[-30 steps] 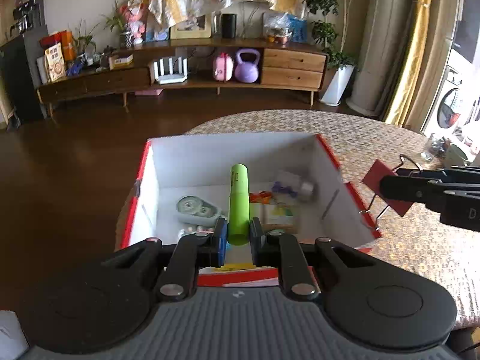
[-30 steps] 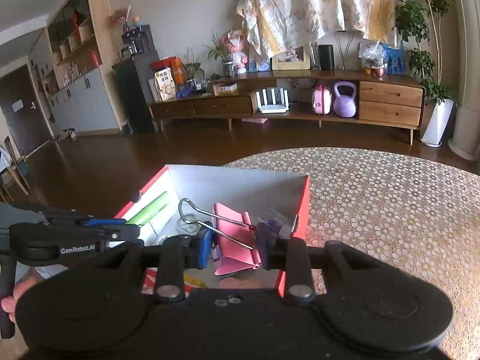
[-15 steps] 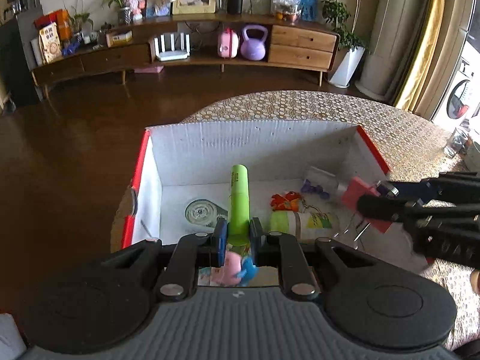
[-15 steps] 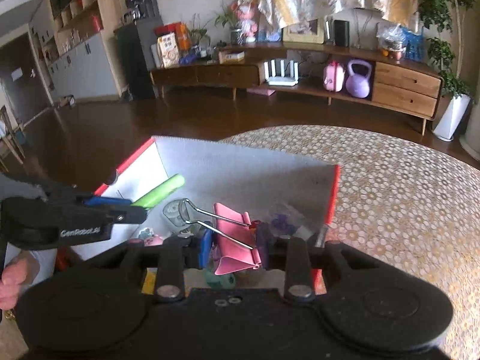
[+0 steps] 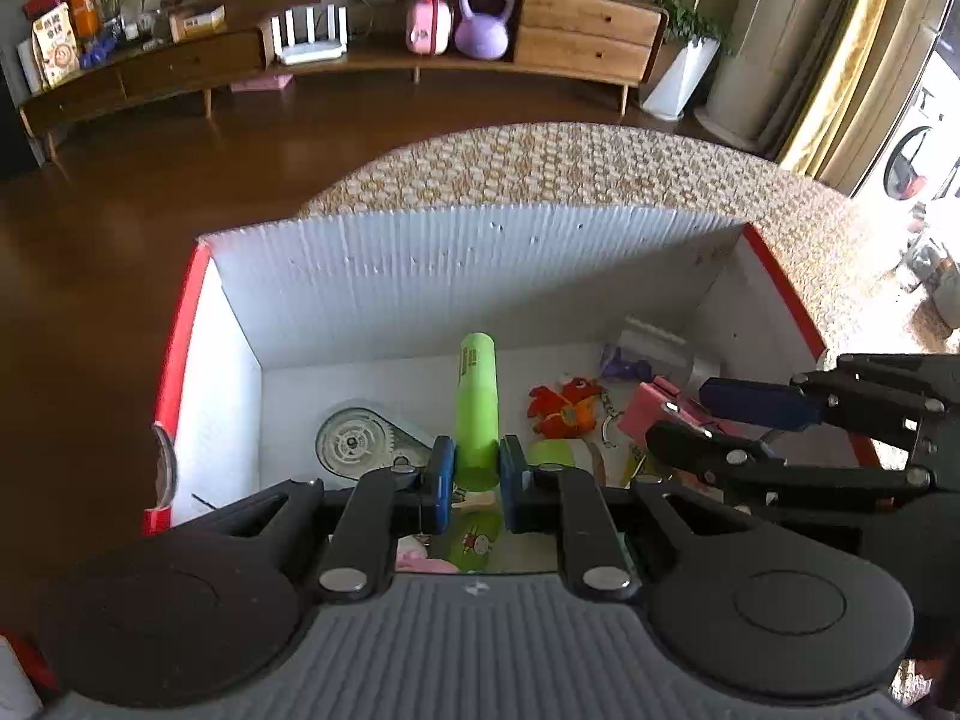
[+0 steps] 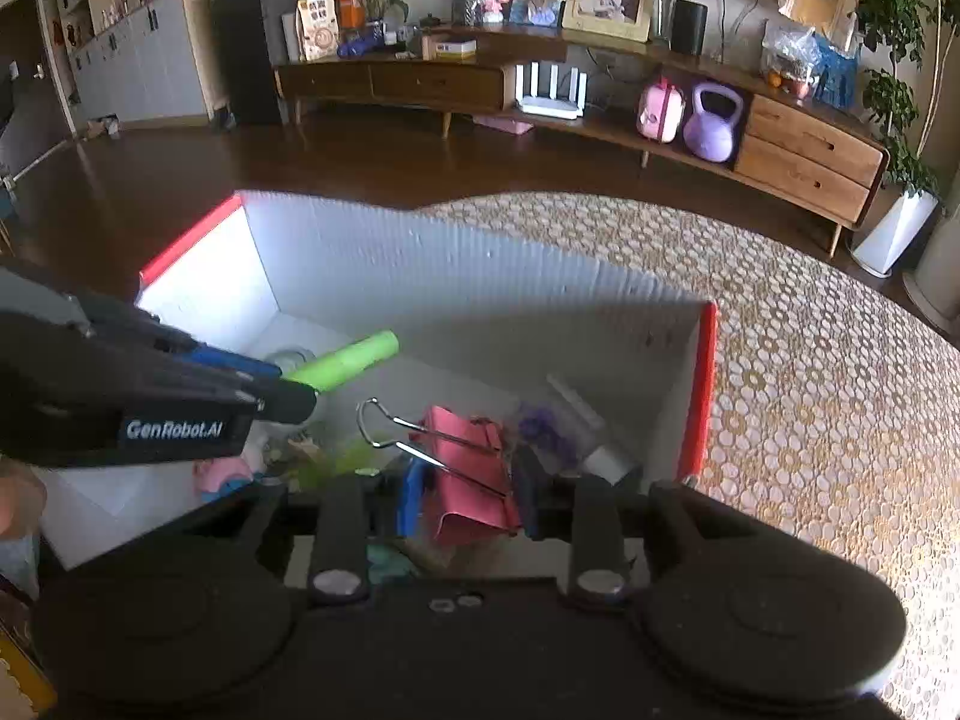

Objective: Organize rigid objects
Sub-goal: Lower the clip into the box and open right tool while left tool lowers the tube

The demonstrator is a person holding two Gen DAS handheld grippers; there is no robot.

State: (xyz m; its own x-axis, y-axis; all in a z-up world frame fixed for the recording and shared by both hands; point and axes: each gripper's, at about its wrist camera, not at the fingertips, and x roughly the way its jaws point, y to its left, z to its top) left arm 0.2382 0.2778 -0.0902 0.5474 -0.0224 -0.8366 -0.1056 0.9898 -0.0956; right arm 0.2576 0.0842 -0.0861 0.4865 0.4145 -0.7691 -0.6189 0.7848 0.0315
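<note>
A green marker (image 5: 477, 402), a smooth capped cylinder, is clamped at its near end and points away over the inside of a white box with red edges (image 5: 180, 330). A pink binder clip (image 6: 465, 468) with silver wire handles is gripped by its folded body, handles up and to the left, above the box's right side.

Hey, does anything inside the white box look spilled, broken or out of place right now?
Nothing stands out. The box holds a loose jumble, with no spill or damage visible. The green tube and pink binder clip are each gripped in a tool.
</note>
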